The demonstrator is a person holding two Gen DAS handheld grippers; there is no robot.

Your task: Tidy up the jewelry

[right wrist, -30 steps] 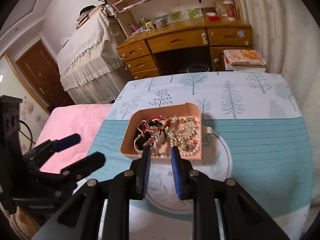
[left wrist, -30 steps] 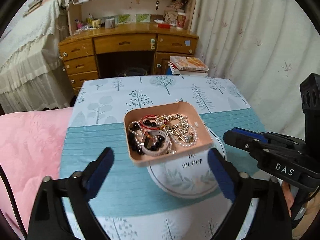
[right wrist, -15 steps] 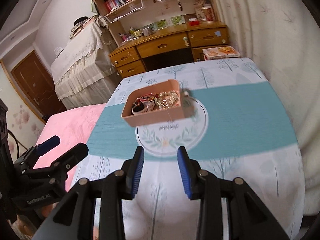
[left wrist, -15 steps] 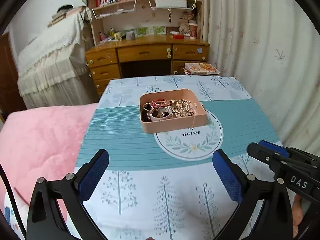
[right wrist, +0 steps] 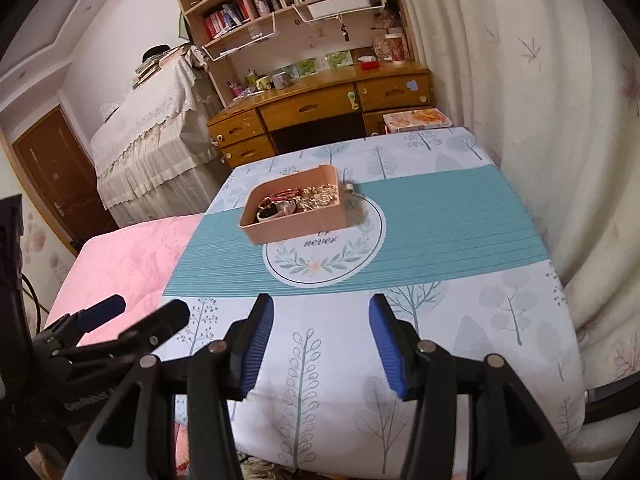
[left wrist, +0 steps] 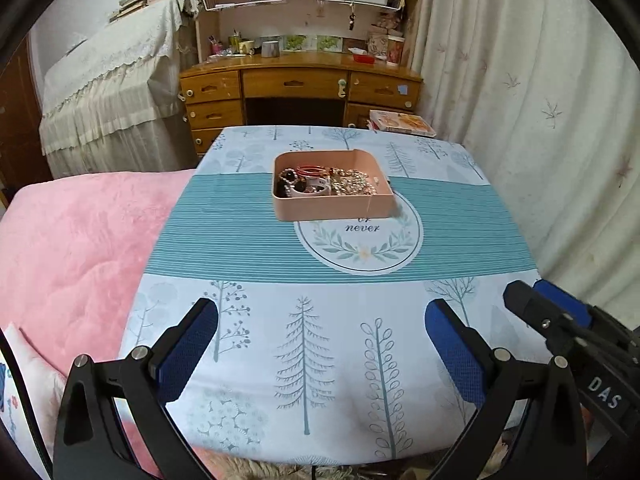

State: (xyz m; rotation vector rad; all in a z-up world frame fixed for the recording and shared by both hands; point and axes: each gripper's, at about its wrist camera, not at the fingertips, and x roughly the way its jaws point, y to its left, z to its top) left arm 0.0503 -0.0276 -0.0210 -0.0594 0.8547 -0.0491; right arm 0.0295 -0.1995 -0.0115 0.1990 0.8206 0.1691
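The tray (left wrist: 332, 196) stands on the tabletop (left wrist: 304, 340), partly on the round printed emblem (left wrist: 360, 248) of the cloth and toward its far half. All the jewelry (left wrist: 328, 182) lies inside it in one mixed heap: red bangles, dark beads, a white band and golden chains. Nothing lies loose on the cloth, except a small pale thing just beside the tray's right far corner in the right wrist view, too blurred to name. So the collecting seems done, because the walls keep the chains and beads from sliding away.

The left gripper (left wrist: 320, 354) is wide open and empty, low over the near edge, well apart from the tray. The right gripper (right wrist: 320, 344) is also empty; its jaws are opening at this moment, with only the cloth between them. Both point down toward the tray from a distance. I judge that the hands are placed there to leave the tray free, either at the end of the work or before a new reach.
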